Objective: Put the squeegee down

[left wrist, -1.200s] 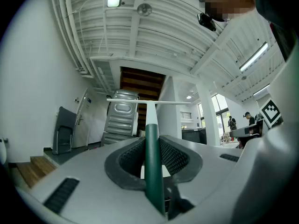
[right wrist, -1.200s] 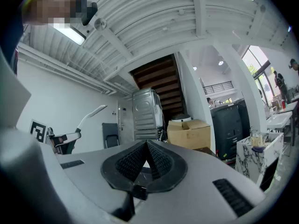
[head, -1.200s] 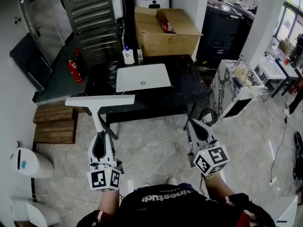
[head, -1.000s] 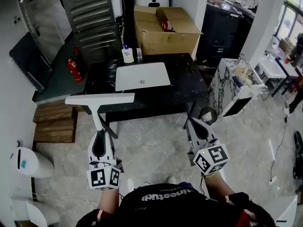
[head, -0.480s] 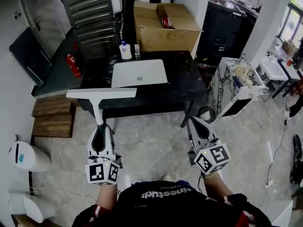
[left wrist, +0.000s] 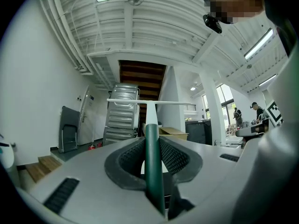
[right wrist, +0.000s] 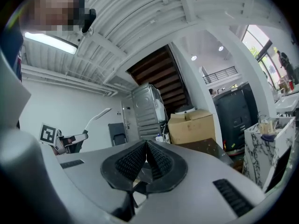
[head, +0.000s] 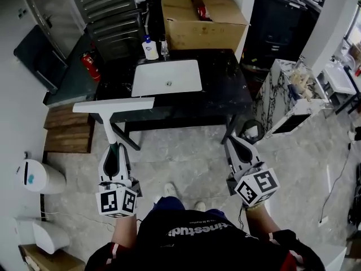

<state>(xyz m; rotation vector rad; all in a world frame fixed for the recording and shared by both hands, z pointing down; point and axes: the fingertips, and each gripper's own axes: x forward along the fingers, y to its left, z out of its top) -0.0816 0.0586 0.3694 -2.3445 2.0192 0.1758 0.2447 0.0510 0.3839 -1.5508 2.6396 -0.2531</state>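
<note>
The squeegee (head: 113, 106) has a long white blade and a stem that turns dark green at the handle (left wrist: 153, 157). My left gripper (head: 115, 148) is shut on that handle, and the blade (left wrist: 149, 102) stands crosswise ahead of the jaws. In the head view the blade hangs at the near left corner of the black table (head: 225, 97). My right gripper (head: 239, 142) is held level in front of the table's near right side. Its pads (right wrist: 156, 158) meet with nothing between them. The right gripper view also catches the squeegee (right wrist: 97, 115) off to its left.
A white sink basin (head: 167, 77) is set in the tabletop, with a soap bottle (head: 150, 49) behind it. A cardboard box (head: 202, 17) stands beyond. Wooden steps (head: 67, 130) and a red extinguisher (head: 90, 66) are at left, a marble cabinet (head: 293, 97) at right.
Both grippers have moved forward toward the table with the person's step. The squeegee stays in the left gripper, its blade now by the table's near left corner.
</note>
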